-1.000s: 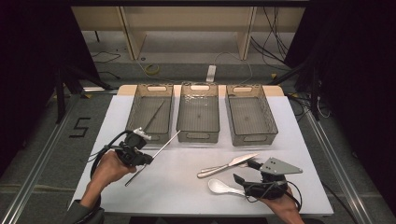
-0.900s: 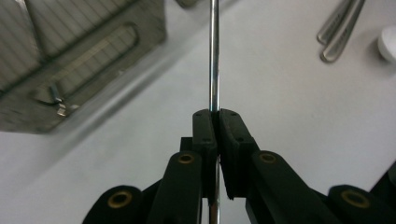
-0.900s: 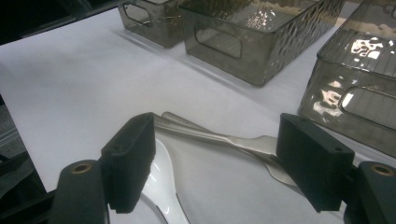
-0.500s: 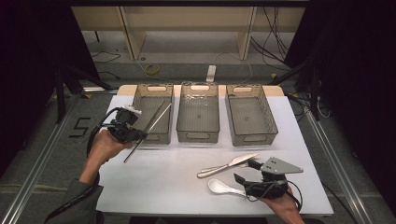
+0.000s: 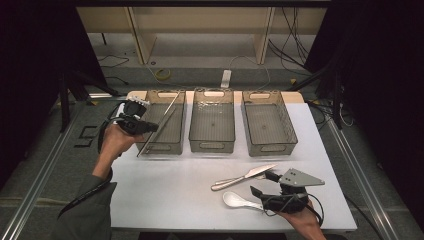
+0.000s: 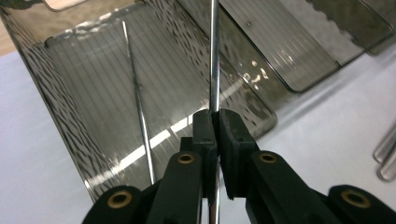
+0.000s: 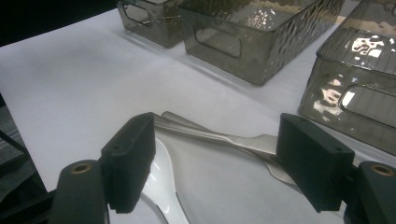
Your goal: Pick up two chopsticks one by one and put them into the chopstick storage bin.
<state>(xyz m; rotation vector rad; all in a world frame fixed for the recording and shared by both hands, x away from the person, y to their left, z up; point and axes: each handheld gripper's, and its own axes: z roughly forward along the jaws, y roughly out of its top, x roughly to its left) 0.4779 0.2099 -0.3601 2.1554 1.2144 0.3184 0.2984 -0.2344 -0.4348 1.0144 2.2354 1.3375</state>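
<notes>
**Operator:** Where did the risk sit at that moment, starting on my left?

**Reviewer:** Your left gripper (image 5: 150, 127) was pinched fully shut on the thin metal rod (image 5: 167, 111). You held it low on its length, slanting over the left bin (image 5: 150, 148) at the table's (image 5: 165, 190) back left corner. With so narrow a pinch on a smooth round shaft, I judged it could have pivoted or slid between the pads. The long free end could then have caught the bin's far rim.

**Operator:** And if I had let go there?

**Reviewer:** The lower end hung outside the bin's front wall, so the rod could have tipped out onto the table. It might never have landed beside the second rod (image 6: 137, 102) lying inside.

**Operator:** The middle bin (image 5: 212, 145) and right bin (image 5: 272, 150)?

**Reviewer:** No trouble there, you were well apart from both.

**Operator:** My right side?

**Reviewer:** Your right gripper (image 5: 264, 184) stood wide open and held nothing, near the front right corner. Its jaws straddled the white spoon (image 5: 234, 200) and the knife (image 5: 245, 176), which lay touching. Closing there could have grabbed both, or knocked one away.
</notes>
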